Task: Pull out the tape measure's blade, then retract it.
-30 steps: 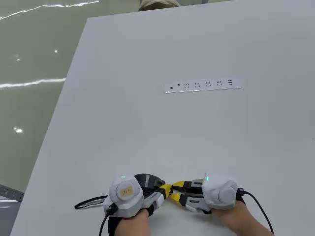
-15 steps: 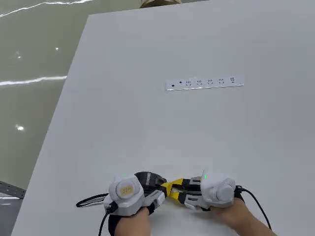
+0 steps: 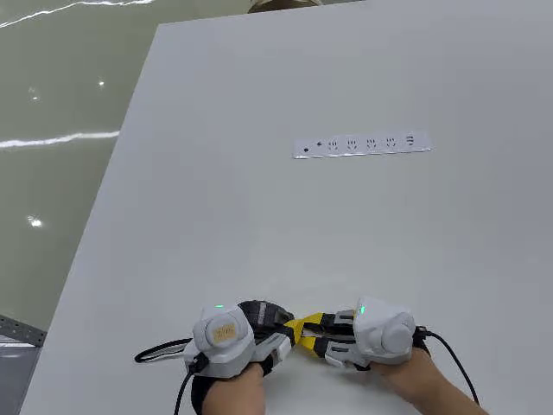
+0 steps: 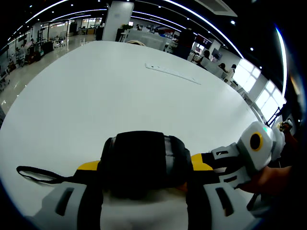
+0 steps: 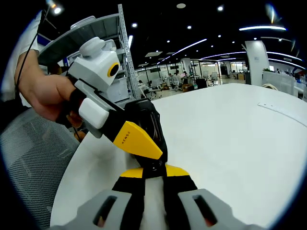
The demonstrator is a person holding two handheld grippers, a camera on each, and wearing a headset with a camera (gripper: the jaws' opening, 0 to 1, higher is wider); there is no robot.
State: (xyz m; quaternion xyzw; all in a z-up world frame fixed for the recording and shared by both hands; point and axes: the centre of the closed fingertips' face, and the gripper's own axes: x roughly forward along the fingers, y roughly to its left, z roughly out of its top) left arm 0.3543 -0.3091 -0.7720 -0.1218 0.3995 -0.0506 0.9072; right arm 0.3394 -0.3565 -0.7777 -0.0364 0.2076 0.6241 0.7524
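My left gripper (image 3: 270,324) clenched on round black-and-grey plastic tape measure (image 4: 141,158), holding it steady at near edge of white table (image 3: 302,225). My right gripper (image 5: 153,168) pinched tight at its mouth, I think on blade tip, for pulling.

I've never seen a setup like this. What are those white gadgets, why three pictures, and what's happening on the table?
No robot here: a person holds a two-fingered tool in each hand. One picture comes from a headset camera looking down; the two round ones from cameras riding on the tools. On the white table lies a power strip. The left gripper clamps a black tape measure. The right gripper pinches its fingers shut at the case's mouth, where the blade comes out; the blade itself is too small to see.
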